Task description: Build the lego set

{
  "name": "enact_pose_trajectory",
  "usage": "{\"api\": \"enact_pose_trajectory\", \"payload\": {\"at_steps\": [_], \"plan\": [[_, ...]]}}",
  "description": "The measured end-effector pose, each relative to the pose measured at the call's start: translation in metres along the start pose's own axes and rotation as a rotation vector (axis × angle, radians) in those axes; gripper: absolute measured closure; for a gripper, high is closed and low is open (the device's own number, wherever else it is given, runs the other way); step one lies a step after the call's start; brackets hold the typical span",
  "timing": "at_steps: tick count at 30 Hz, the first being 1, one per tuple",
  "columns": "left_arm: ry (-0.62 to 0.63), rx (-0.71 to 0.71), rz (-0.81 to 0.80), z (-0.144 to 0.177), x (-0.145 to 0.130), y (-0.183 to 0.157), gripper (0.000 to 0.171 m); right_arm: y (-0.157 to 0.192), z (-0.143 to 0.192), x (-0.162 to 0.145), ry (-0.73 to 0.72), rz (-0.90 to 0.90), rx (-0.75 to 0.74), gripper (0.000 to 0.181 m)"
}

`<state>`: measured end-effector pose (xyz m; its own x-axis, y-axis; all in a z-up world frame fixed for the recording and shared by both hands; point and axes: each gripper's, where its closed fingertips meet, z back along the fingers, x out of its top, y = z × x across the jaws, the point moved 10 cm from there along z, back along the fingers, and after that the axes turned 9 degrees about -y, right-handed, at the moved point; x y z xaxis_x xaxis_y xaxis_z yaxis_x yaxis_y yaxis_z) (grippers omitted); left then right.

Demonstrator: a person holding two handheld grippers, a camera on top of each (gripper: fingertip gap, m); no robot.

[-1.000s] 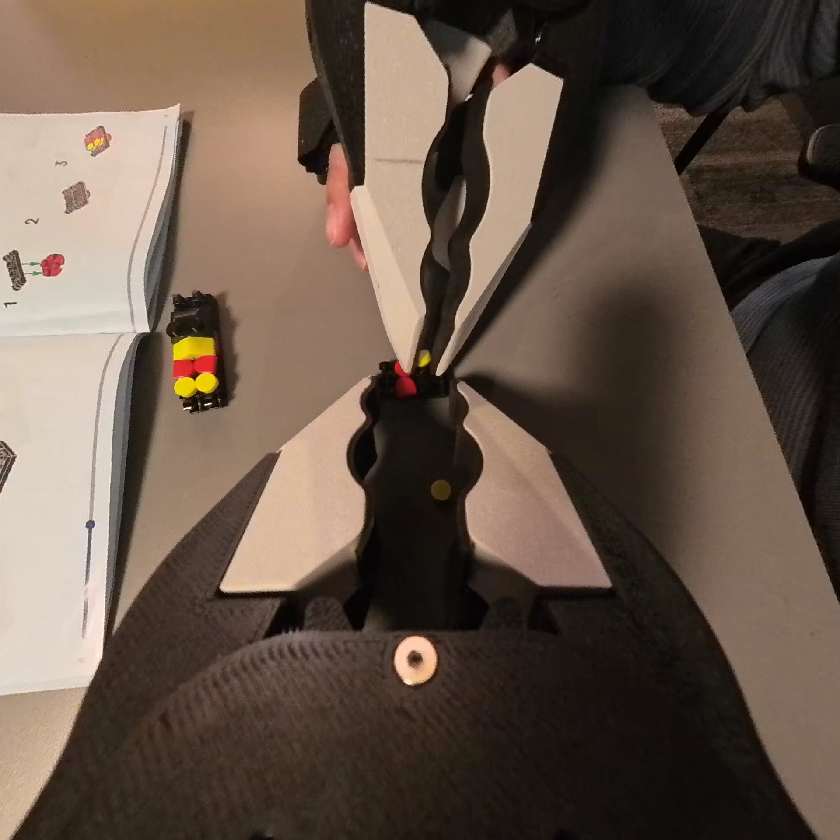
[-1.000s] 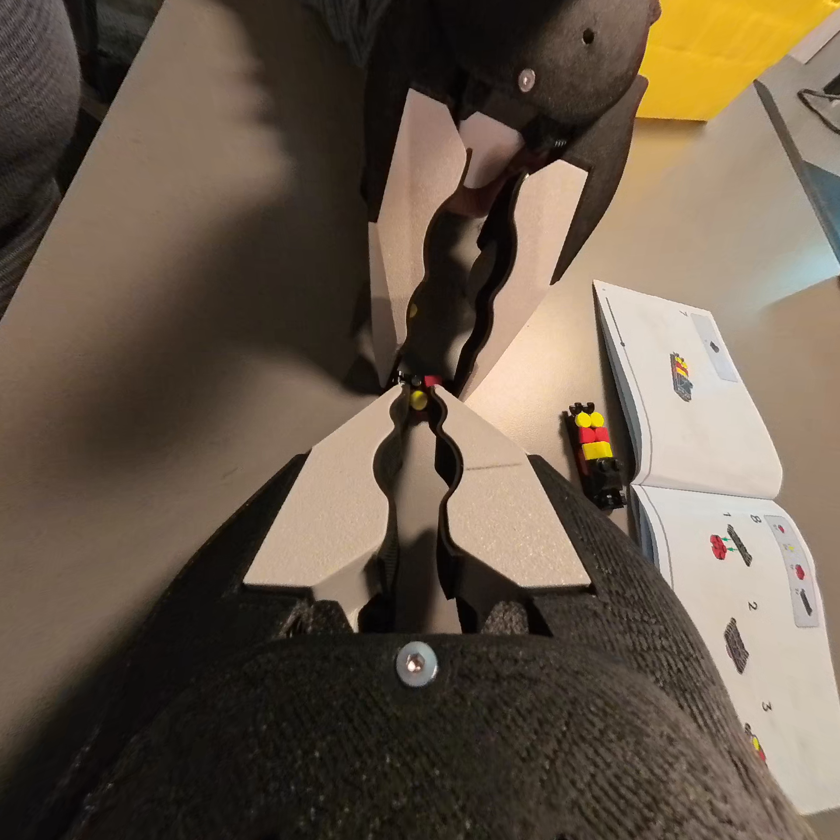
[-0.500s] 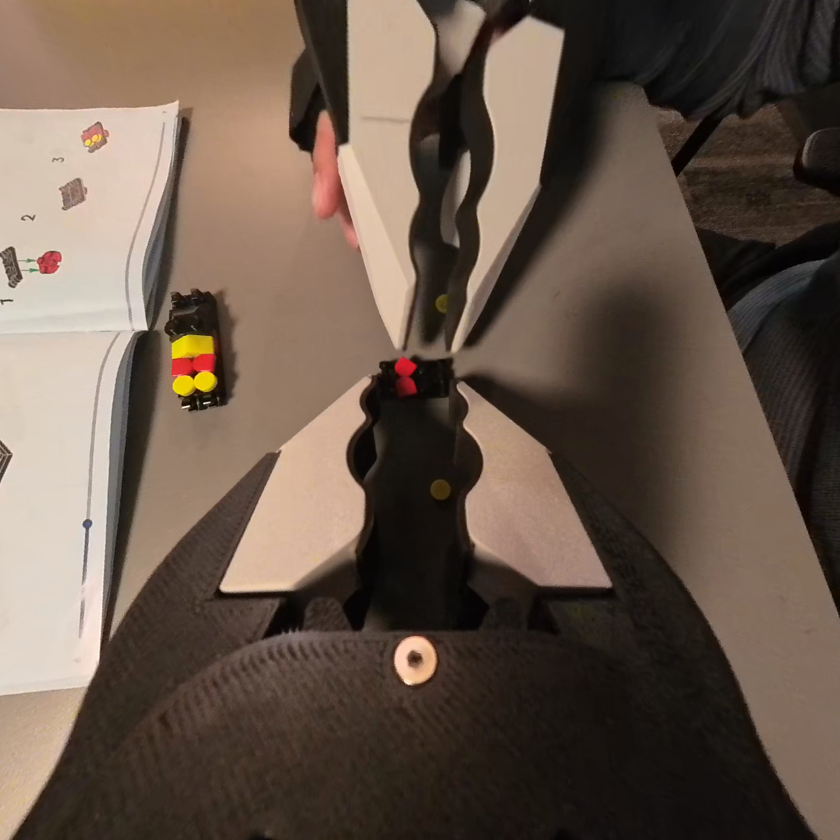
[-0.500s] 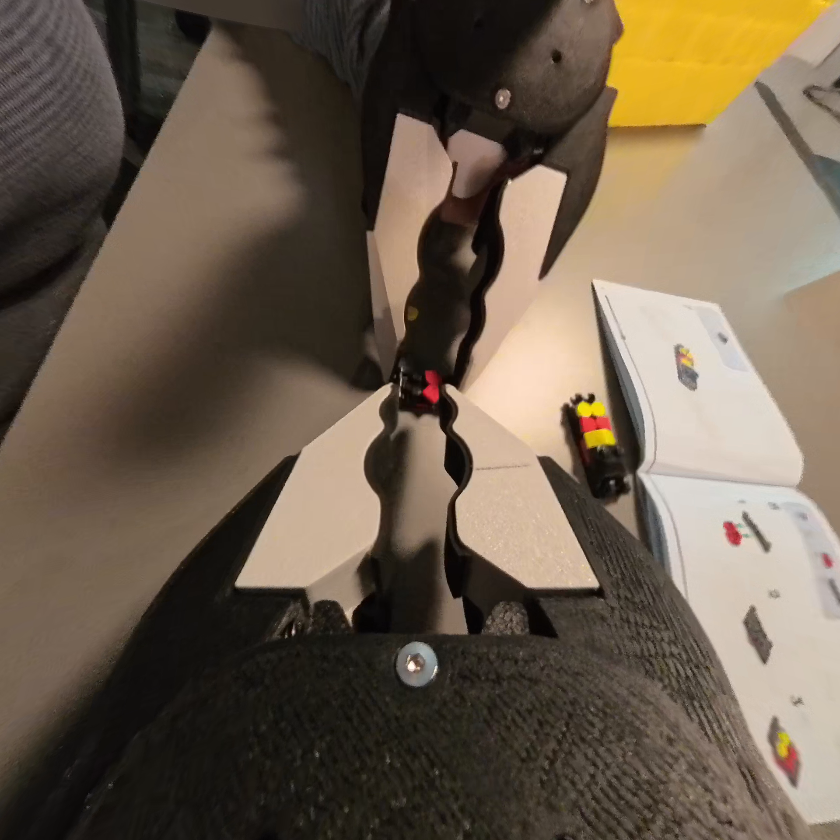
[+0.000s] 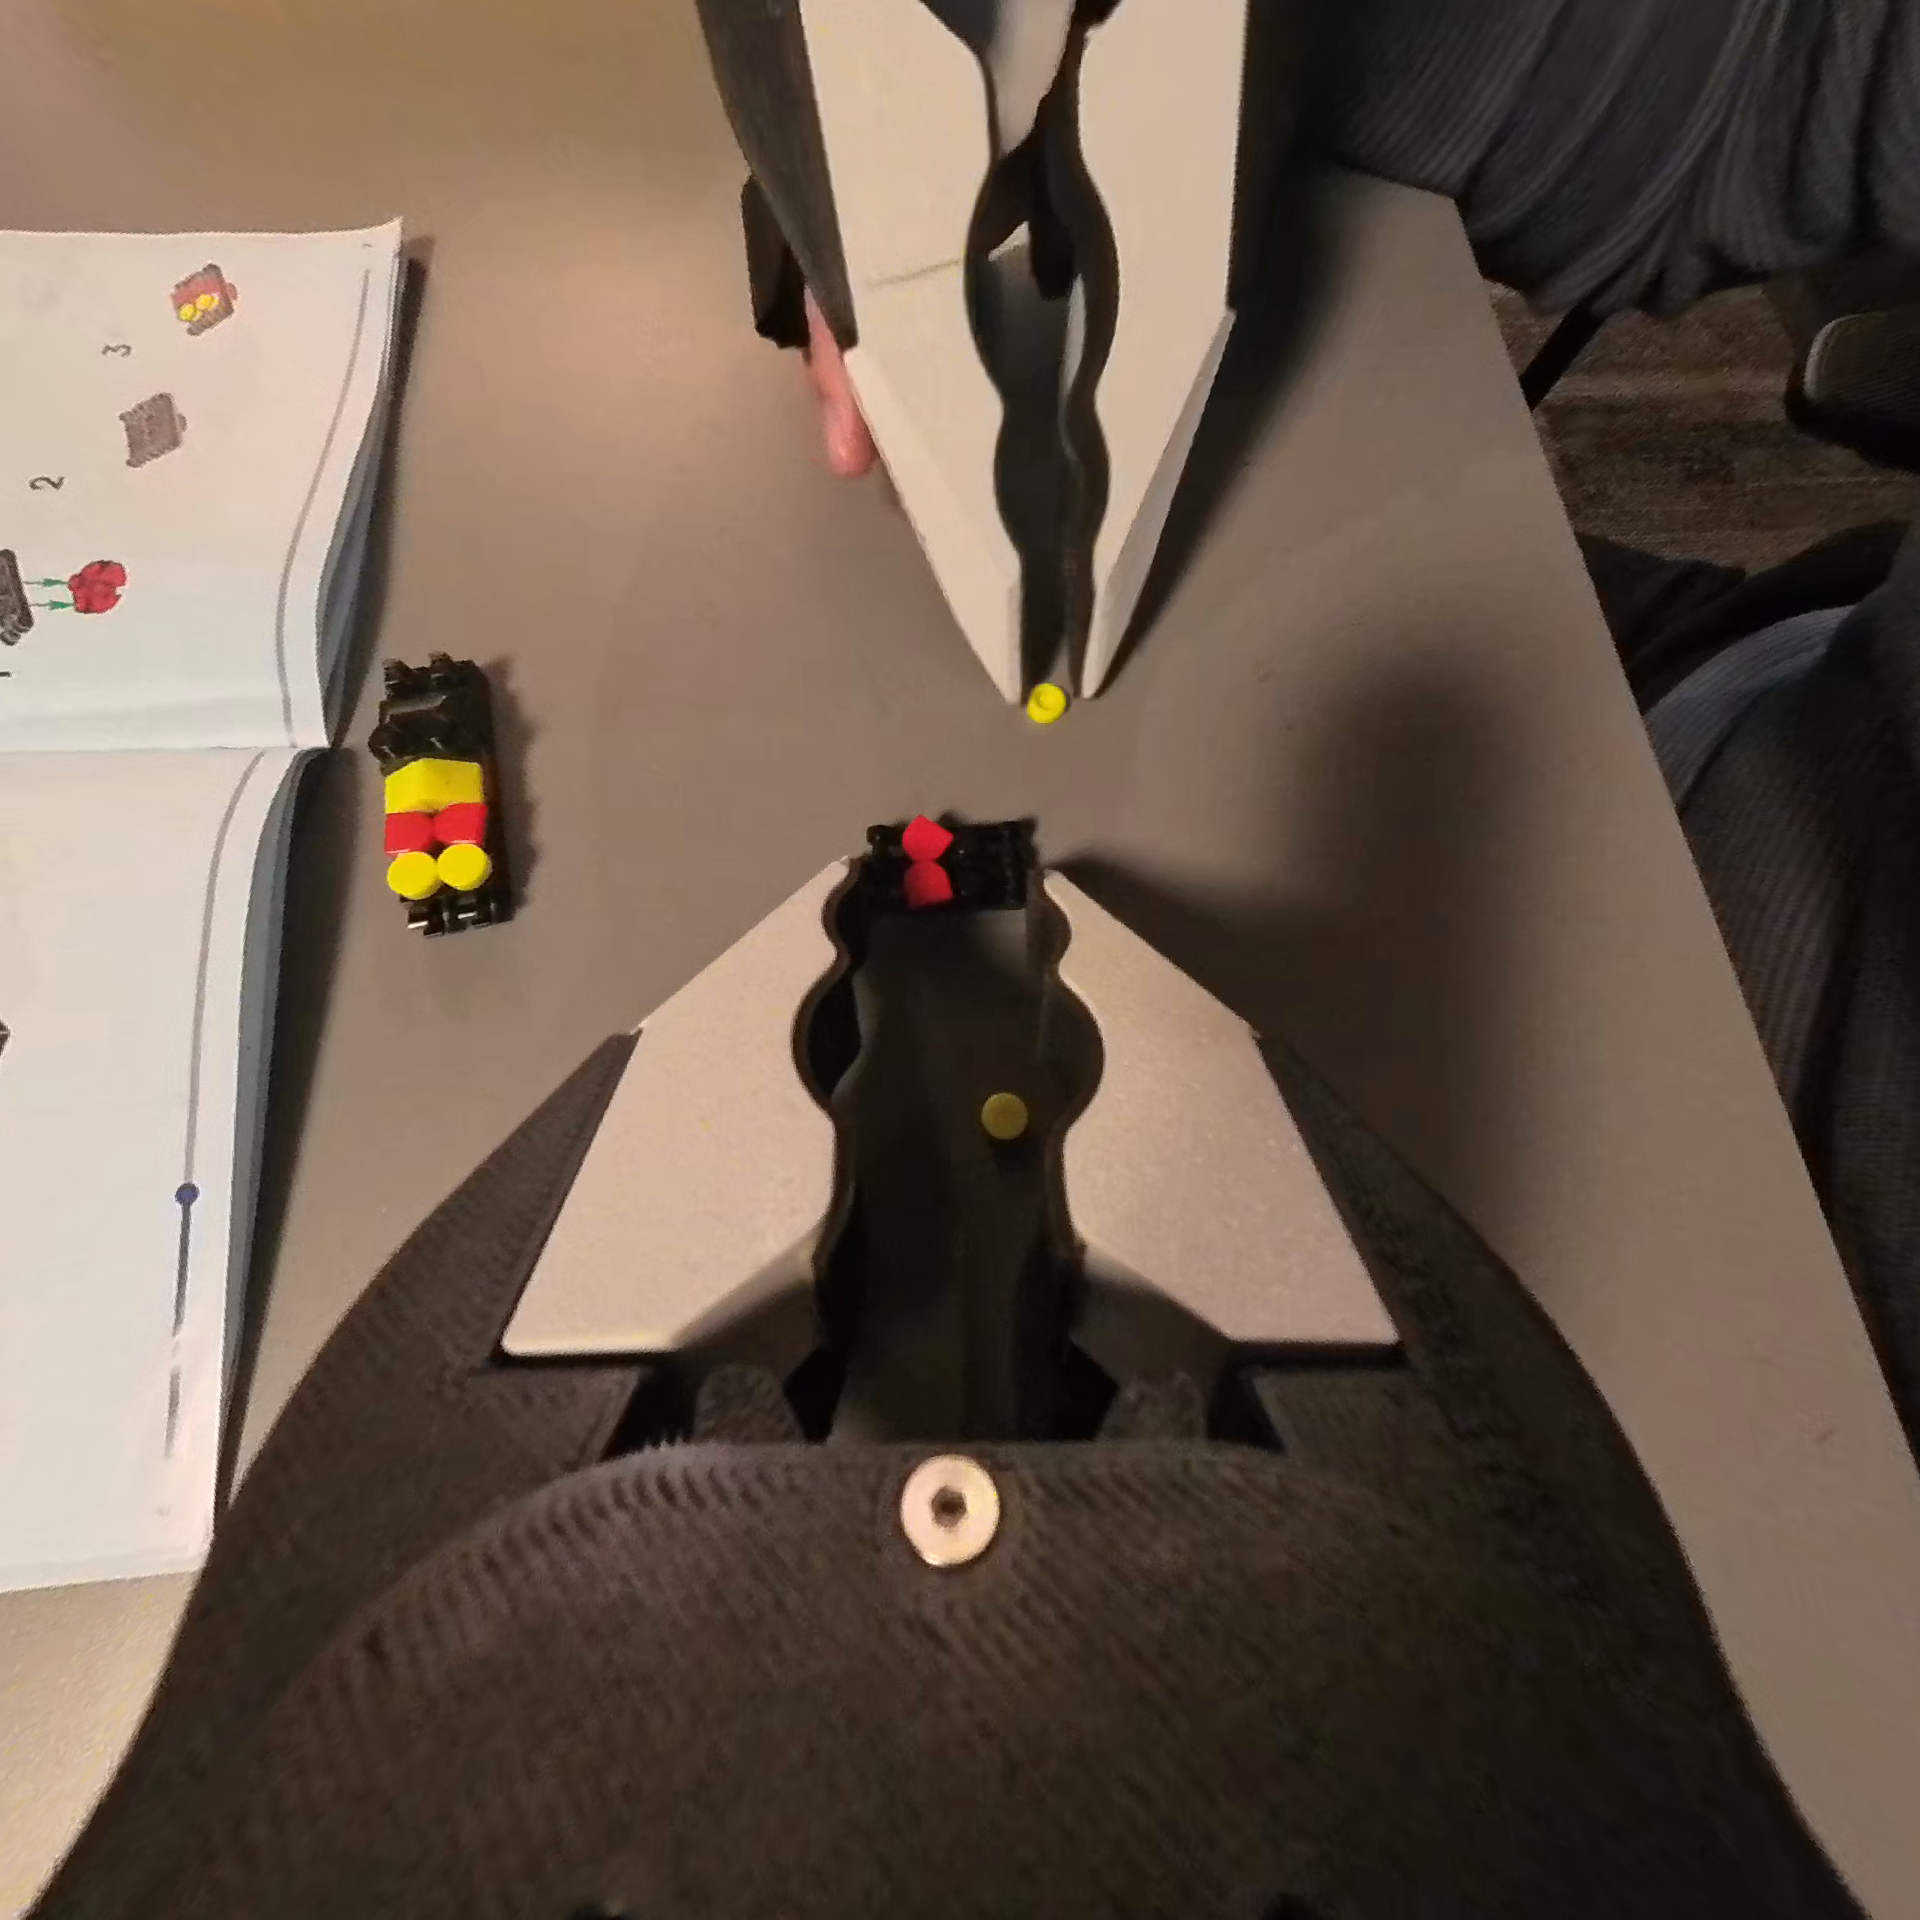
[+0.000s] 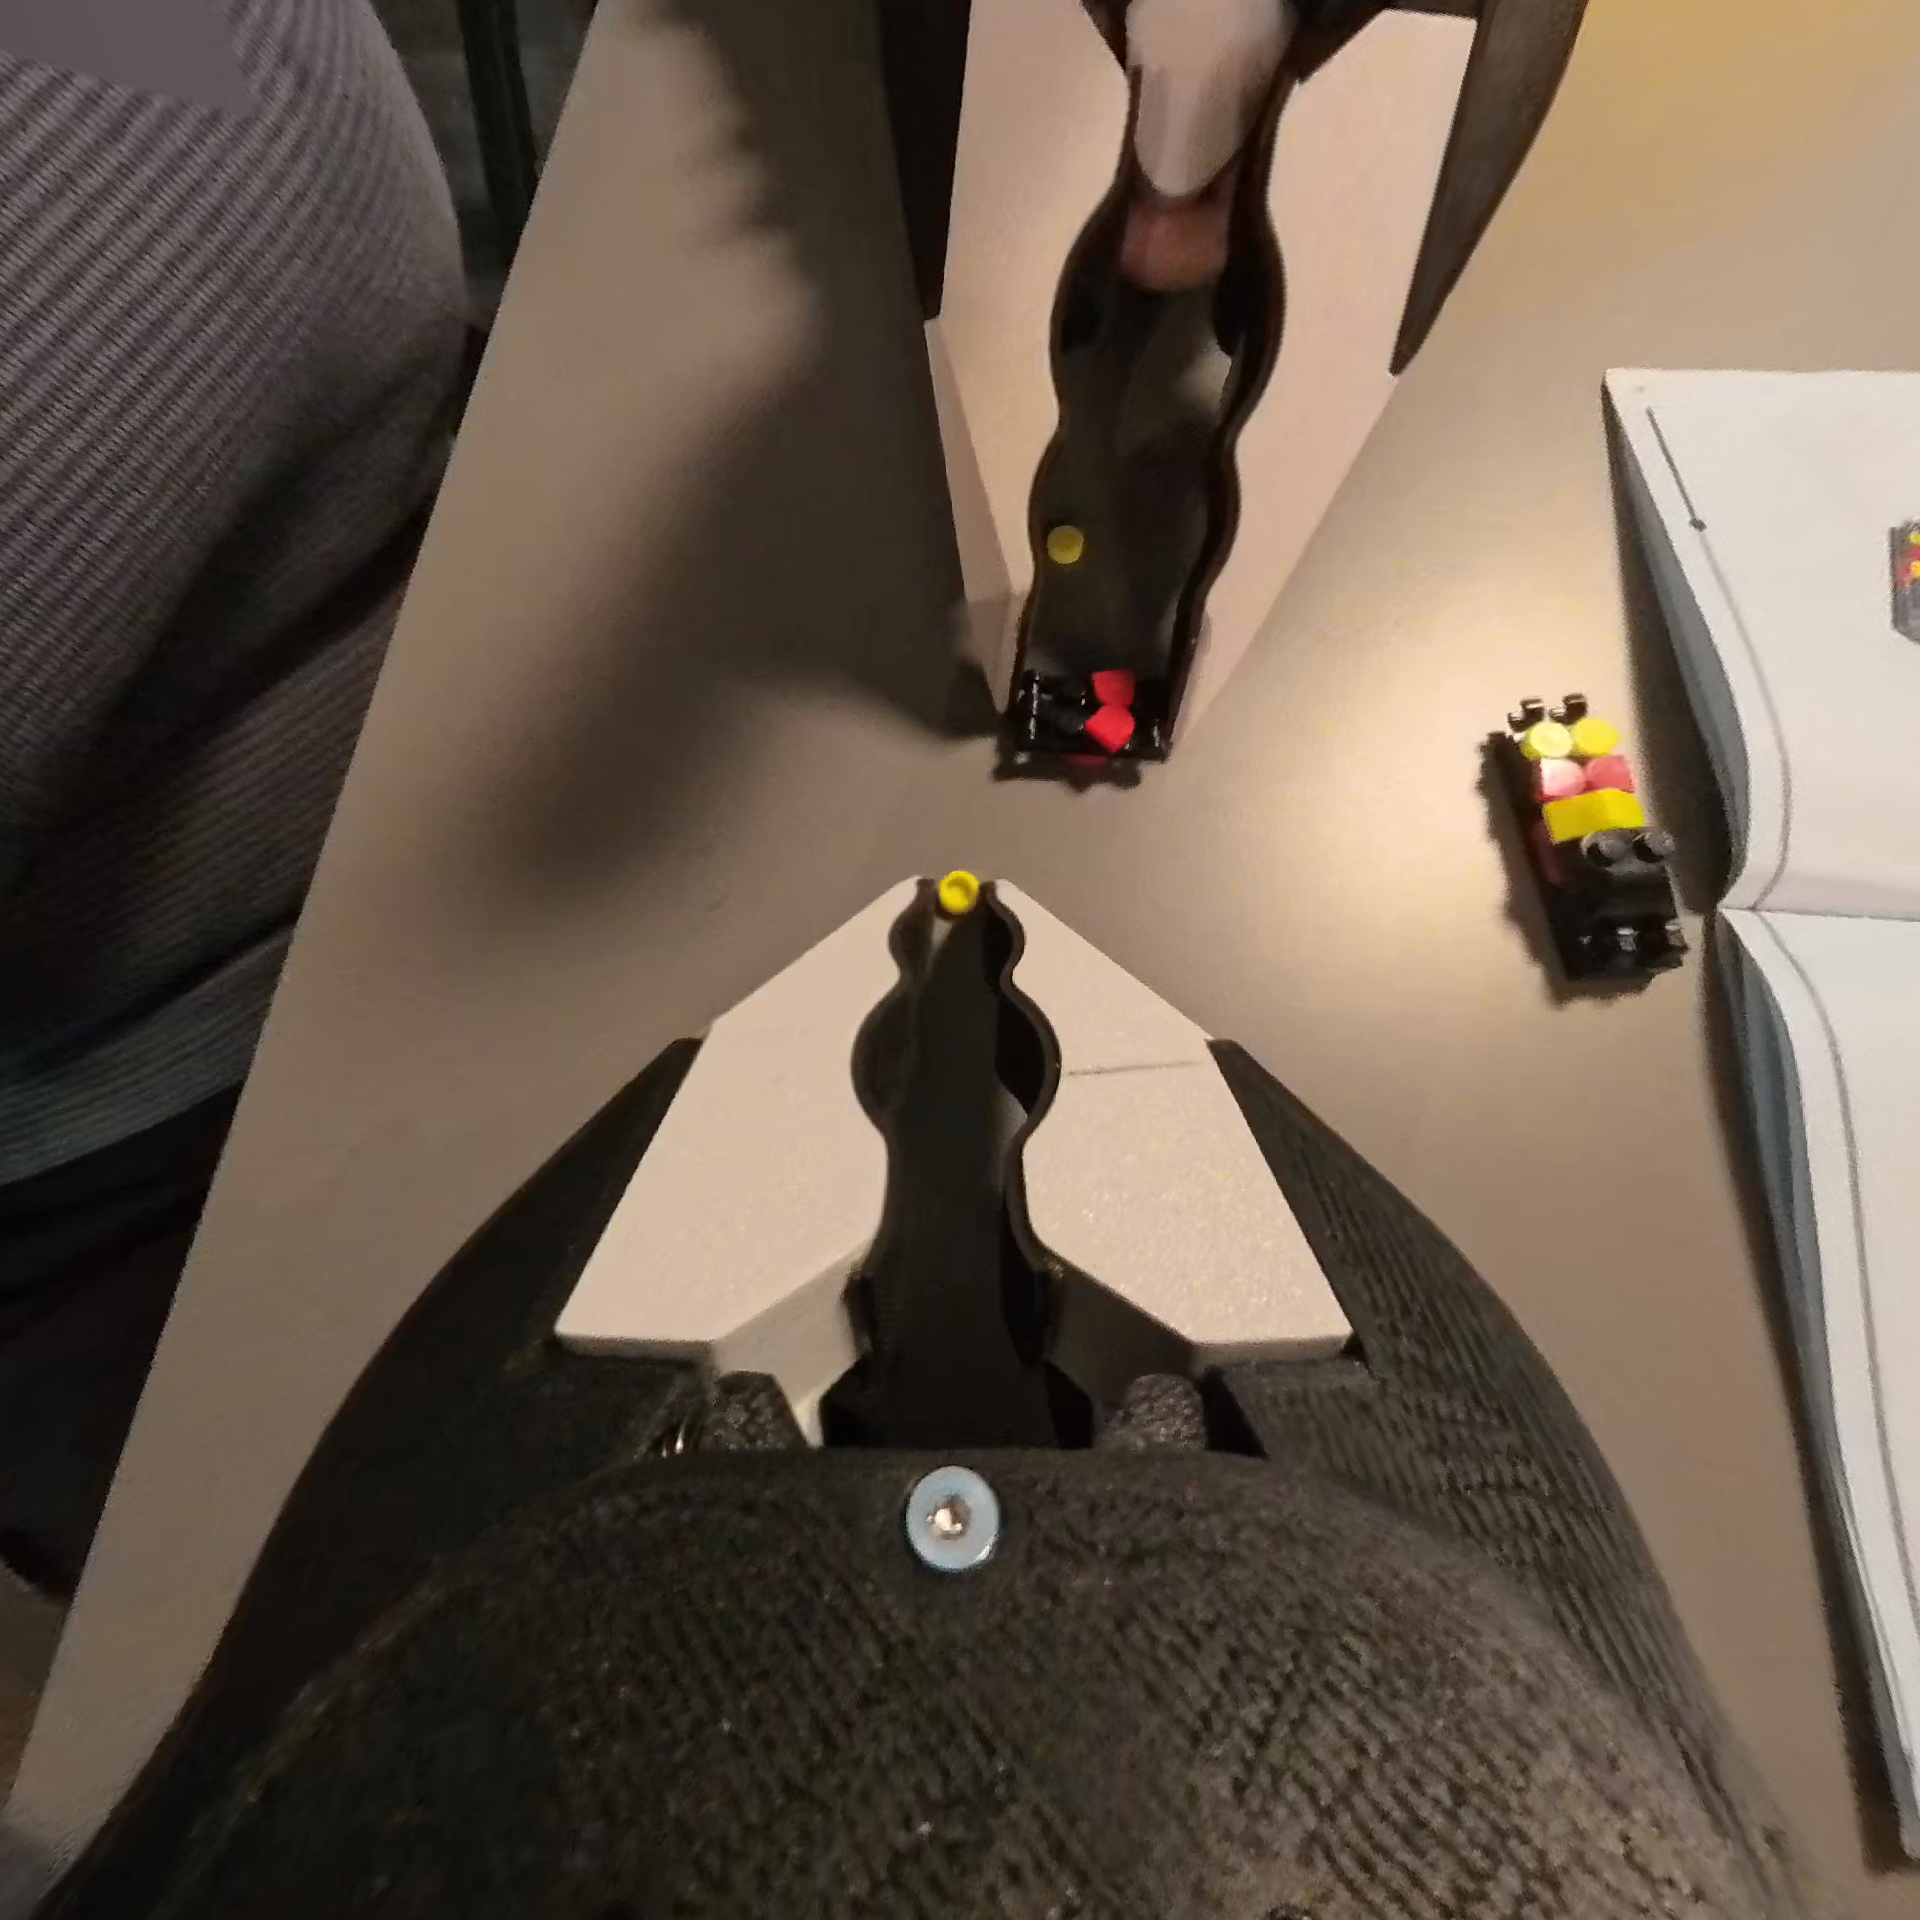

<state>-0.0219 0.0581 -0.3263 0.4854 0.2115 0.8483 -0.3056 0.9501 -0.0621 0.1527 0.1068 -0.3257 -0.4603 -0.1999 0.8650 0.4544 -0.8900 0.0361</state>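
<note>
Pinching a yellow round stud (image 6: 957, 894) at its tips, the right gripper (image 6: 957, 902) faces the black plate (image 5: 954, 871), steadied in the left gripper (image 5: 951, 883)'s closed grip for pressing on.

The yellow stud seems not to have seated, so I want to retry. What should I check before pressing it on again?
1. Right tool grips yellow round stud: ok.
2. Left tool clamps black plate: ok.
3. Red pieces seated on plate: ok.
4. Stud clear of plate, gap between them: ok.
5. Stud lined up over the free studs: cannot tell.
6. Finished black, yellow and red assembly out of the path: ok.
</note>
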Motion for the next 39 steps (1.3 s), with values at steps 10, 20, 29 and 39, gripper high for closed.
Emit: {"api": "enact_pose_trajectory", "payload": {"at_steps": [10,20,29,39], "plan": [[0.000,-0.001,0.002,0.000,0.000,0.000,0.141,-0.009,0.011,0.006,0.167,0.555,-0.488,0.181],[0.000,-0.012,0.002,0.002,-0.001,0.000,0.141,-0.006,0.003,0.008,-0.112,0.114,-0.203,0.170],[-0.001,-0.020,0.007,0.002,-0.001,0.001,0.141,-0.002,-0.017,0.008,0.001,0.073,-0.136,0.170],[-0.001,-0.019,0.006,0.002,-0.001,0.001,0.141,-0.002,-0.026,0.012,0.004,0.042,-0.175,0.174]]}}
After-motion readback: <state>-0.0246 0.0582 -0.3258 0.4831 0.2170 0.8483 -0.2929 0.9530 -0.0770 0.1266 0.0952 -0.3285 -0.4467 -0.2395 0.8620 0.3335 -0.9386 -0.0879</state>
